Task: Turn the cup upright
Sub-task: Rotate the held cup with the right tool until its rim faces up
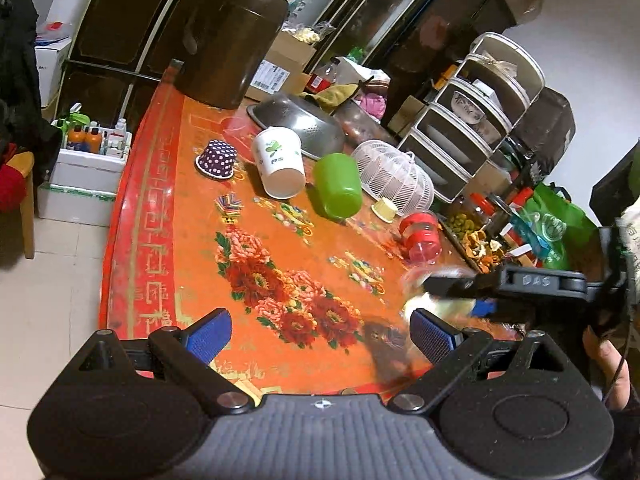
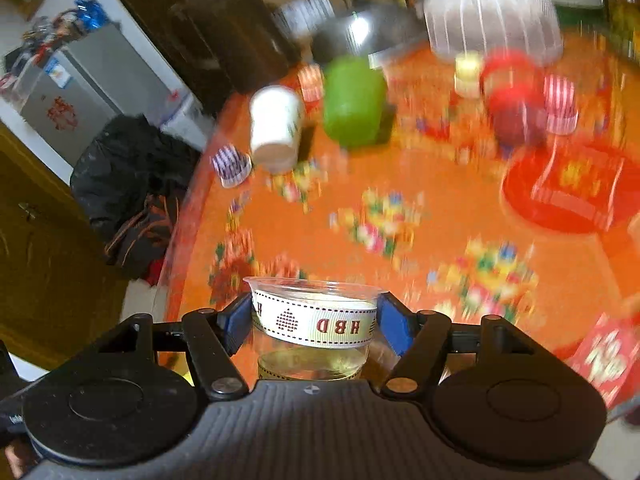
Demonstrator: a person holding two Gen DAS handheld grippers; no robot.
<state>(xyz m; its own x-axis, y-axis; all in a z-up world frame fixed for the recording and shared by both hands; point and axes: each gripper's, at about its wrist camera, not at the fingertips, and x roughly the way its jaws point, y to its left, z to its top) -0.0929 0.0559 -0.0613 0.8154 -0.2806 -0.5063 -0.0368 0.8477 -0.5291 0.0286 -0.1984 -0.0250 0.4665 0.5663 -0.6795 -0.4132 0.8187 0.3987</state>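
Orange and red flowered cloth covers the desk (image 1: 168,216), which is crowded along its far edge with a steel colander (image 1: 304,128), a white wire basket (image 1: 396,176) and stacked drawer boxes (image 1: 472,120). Toward the far left corner a purple dotted cup (image 1: 216,159) stands mouth down, and beside it a white paper cup (image 1: 280,162) and a green cup (image 1: 338,184) lie on their sides; a red jar (image 1: 422,236) lies nearer the right edge.

At the near right part of the desk, the right gripper (image 2: 316,316) pinches a clear plastic cup (image 2: 316,320) between its blue fingers (image 2: 236,320), one pad on each side just under the rim. That cup is mouth up, wrapped in a cream ribbon (image 2: 320,324) printed with letters; whether its base touches the desk cannot be told.

The left gripper (image 1: 320,334) hovers over the near edge, its fingers (image 1: 210,334) spread wide and holding nothing.
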